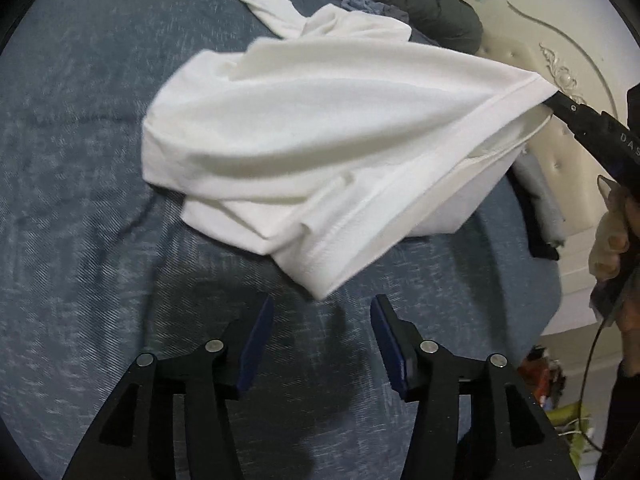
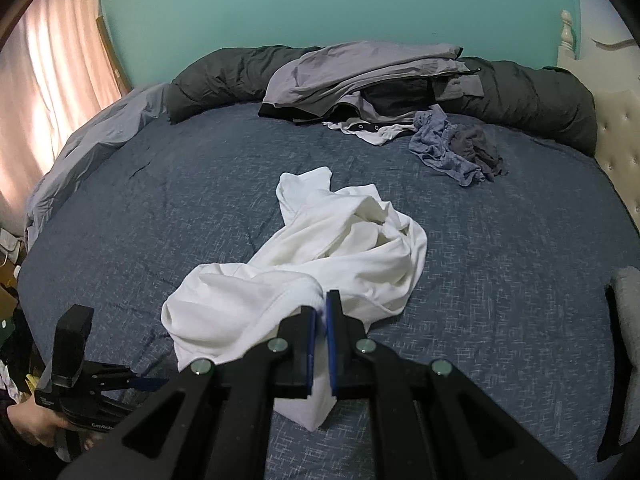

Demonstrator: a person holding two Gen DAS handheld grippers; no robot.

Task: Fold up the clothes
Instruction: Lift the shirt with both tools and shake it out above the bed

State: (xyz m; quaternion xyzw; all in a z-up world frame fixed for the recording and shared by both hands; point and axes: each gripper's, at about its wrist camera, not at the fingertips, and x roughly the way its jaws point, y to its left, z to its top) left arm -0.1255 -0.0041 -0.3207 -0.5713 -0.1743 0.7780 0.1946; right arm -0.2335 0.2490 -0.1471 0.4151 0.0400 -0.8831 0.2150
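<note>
Item: right gripper (image 2: 322, 312), black two-finger frame with blue pads (image 2: 310, 344); jaws pressed nearly together, pinching the hem edge of a white garment (image 2: 320, 240), with a narrow strip of white cloth showing between the pads and a folded corner hanging below them. In the left wrist view the same tool enters from the right edge, its tip (image 1: 554, 100) buried in the lifted hem, a hand (image 1: 612, 236) wrapped around its handle. Item: left gripper (image 1: 322, 312); jaws spread wide, nothing between the blue pads (image 1: 256, 344); it hangs over bare bedding, with the lowest corner of the garment just ahead of the fingertips and not touching them. In the right wrist view this tool sits at lower left, held by a hand (image 2: 36, 428). Item: white garment, rumpled, mid-bed on the blue-grey bedspread (image 2: 500, 280); near hem raised off the surface by the right gripper, far portion with one sleeve trailing away lies flat on the spread. Item: pile of grey and dark clothes (image 2: 360, 80) at the far side of the bed, against a long dark rolled duvet (image 2: 532, 92). Item: crumpled blue and grey cloth (image 2: 456, 148), near the pile, well apart from the white garment. Item: cream tufted headboard (image 1: 560, 160) at the bed's right side. Item: teal wall (image 2: 320, 0); pink curtain (image 2: 52, 80) at left.
</note>
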